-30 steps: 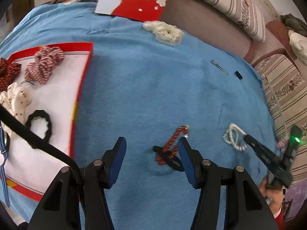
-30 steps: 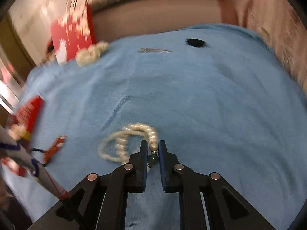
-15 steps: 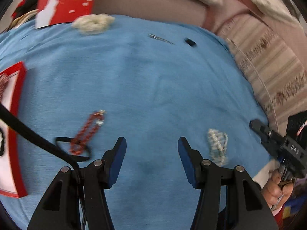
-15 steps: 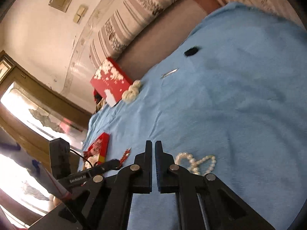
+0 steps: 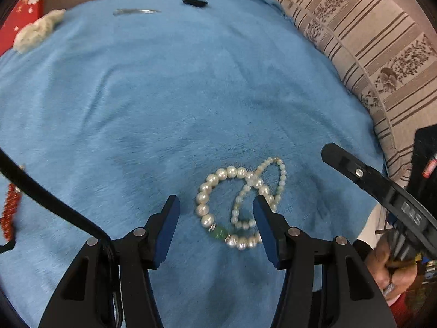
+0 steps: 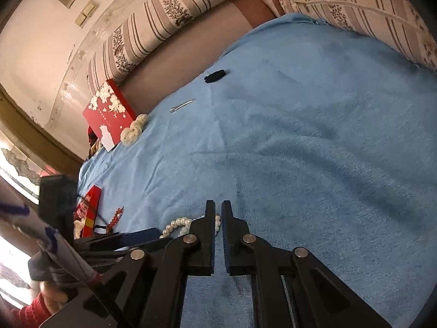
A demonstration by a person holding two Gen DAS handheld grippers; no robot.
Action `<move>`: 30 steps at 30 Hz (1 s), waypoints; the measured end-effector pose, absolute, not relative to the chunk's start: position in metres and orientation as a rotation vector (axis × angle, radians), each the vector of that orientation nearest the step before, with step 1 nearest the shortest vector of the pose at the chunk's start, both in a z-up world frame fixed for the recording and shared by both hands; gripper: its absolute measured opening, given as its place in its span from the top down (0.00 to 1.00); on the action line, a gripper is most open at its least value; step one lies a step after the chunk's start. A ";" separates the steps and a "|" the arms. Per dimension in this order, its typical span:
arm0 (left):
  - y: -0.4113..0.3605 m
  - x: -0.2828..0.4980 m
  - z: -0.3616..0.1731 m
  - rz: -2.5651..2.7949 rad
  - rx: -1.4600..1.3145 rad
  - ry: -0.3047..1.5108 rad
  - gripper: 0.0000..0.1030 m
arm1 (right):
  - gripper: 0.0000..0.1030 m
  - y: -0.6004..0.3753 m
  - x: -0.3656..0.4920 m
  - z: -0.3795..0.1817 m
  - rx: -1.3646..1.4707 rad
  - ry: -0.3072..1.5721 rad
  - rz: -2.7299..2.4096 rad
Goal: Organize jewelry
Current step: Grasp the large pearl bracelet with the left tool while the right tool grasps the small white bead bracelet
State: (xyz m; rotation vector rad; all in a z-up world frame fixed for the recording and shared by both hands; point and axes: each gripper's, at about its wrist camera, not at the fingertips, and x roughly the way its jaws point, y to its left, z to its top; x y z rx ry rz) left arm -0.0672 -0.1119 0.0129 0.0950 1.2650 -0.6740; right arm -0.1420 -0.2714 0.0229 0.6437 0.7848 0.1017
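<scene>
A white pearl bracelet [image 5: 240, 199] with a green bead lies coiled on the blue blanket [image 5: 164, 95]. My left gripper [image 5: 215, 205] is open, its fingers on either side of the pearls, just above them. My right gripper [image 6: 218, 207] is shut and empty, raised off the blanket to the right of the pearls [image 6: 177, 222]; it shows in the left wrist view [image 5: 355, 172]. A red beaded bracelet [image 5: 11, 210] lies at the far left, also in the right wrist view [image 6: 116, 216]. The red tray [image 6: 91, 207] holds hair ties.
A cream scrunchie [image 5: 35, 32], a silver hair clip [image 5: 136, 11] and a small black clip [image 5: 194, 1] lie at the blanket's far edge. A red gift box [image 6: 108, 114] leans behind the scrunchie. Striped cushions [image 5: 382, 54] border the right side.
My left gripper swung right from the red bracelet to straddle the pearls. My right gripper let go of the pearls, lifted and drew back, staying shut.
</scene>
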 end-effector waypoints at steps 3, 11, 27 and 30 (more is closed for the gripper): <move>-0.115 -0.064 0.013 -0.676 0.100 1.264 0.92 | 0.64 -0.265 -0.137 0.019 0.622 0.819 0.132; -0.101 -0.070 0.010 -0.685 0.069 1.273 0.91 | 0.64 -0.229 -0.121 0.007 0.401 0.918 0.091; -0.097 -0.079 0.031 -0.663 0.013 1.211 0.91 | 0.94 -0.228 -0.142 0.044 0.268 0.785 -0.086; -0.070 -0.082 0.057 -0.650 -0.020 1.154 0.91 | 0.94 -0.223 -0.146 0.064 0.258 0.754 -0.076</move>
